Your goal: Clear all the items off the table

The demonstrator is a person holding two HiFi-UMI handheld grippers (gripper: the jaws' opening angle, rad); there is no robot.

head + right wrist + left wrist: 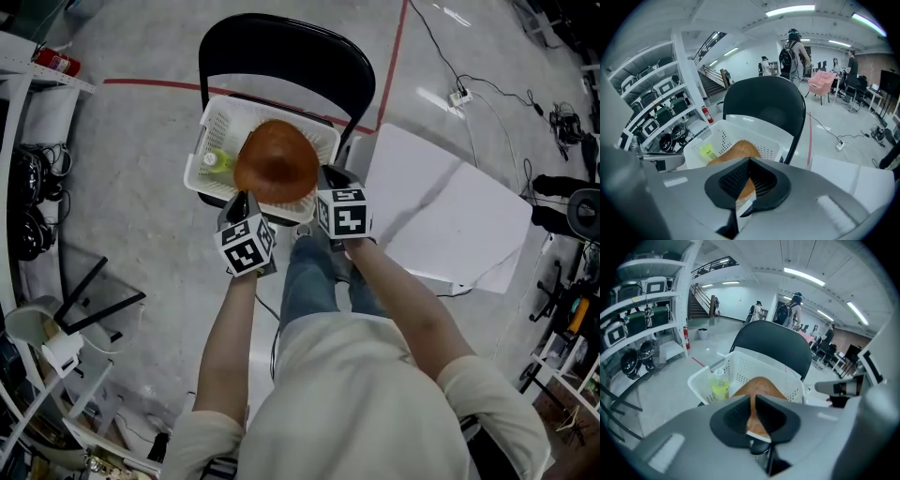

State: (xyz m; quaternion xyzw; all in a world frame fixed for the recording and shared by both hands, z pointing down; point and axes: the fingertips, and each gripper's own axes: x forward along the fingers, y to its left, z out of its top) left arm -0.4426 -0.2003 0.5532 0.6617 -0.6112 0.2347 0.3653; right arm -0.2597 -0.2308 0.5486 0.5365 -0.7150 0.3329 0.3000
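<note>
Both forearms extend up from the lower centre of the head view, side by side and close together. The left gripper (246, 199) meets the near left edge of the brown wooden bowl (276, 164), with its jaws clamped on the thin rim. The right gripper (328, 178) grips the near right edge, jaws almost together on that rim. The bowl sits mid-frame over the white perforated basket (211, 122) on the black chair (281, 47). A yellow-green bottle (216, 161) lies in the basket's left part.
</note>
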